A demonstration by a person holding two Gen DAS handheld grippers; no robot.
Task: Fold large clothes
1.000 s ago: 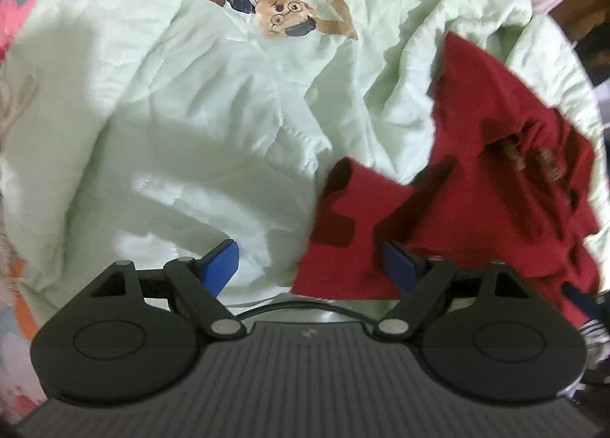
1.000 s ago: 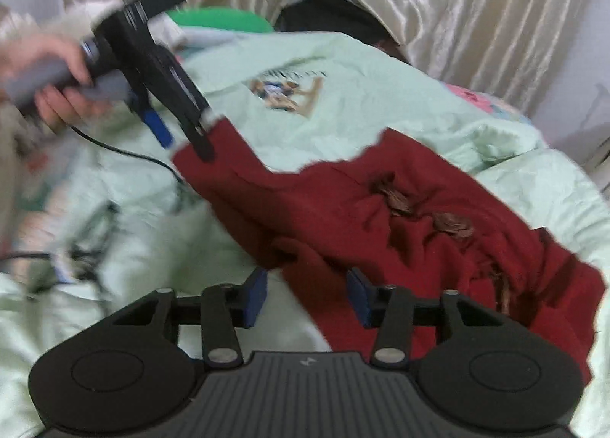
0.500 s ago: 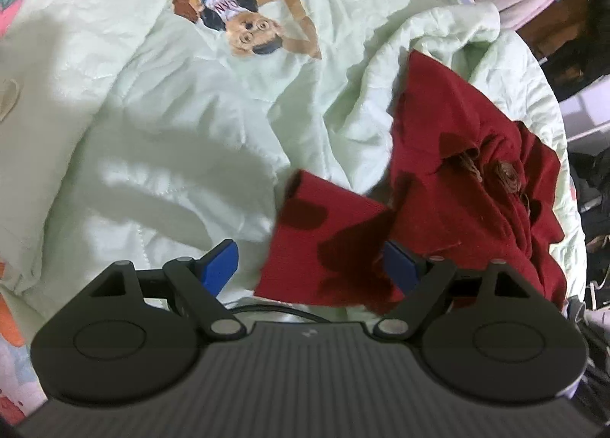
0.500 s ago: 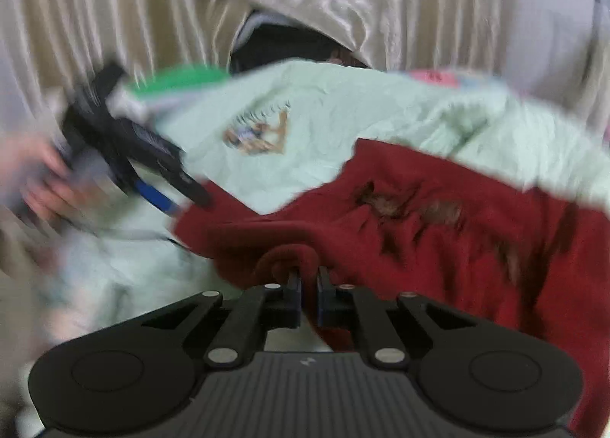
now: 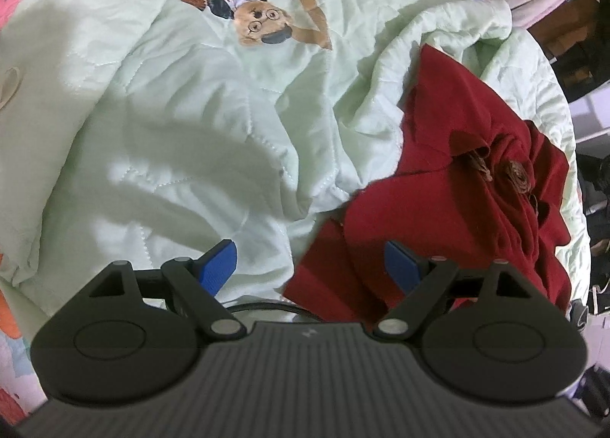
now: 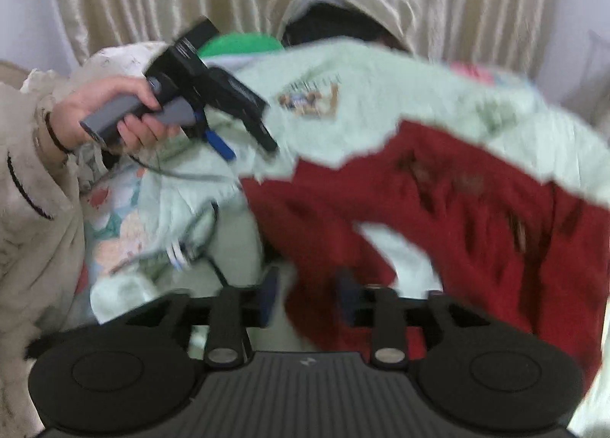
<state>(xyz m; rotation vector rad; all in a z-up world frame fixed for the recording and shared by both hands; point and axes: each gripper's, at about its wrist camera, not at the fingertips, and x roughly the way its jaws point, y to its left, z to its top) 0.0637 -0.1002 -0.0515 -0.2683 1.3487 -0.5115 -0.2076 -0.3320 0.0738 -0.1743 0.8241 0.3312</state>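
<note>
- Two grippers are mine to run. The right gripper (image 6: 307, 298) has its jaws partly spread and just reopened after a pinch; red cloth sits between the pads, but I see no squeeze.
- My left gripper (image 5: 310, 266) is spread wide and holds nothing, its right pad over the near flap.
- The red garment (image 5: 476, 178) lies crumpled on the pale green quilt (image 5: 171, 113), to the right of its bear print (image 5: 253, 12).
- I judge the next move is to re-grip an edge rather than a bunch, then pull the garment flat.
- Against half a second ago, the right jaws stand apart and the pinched fold is free.
</note>
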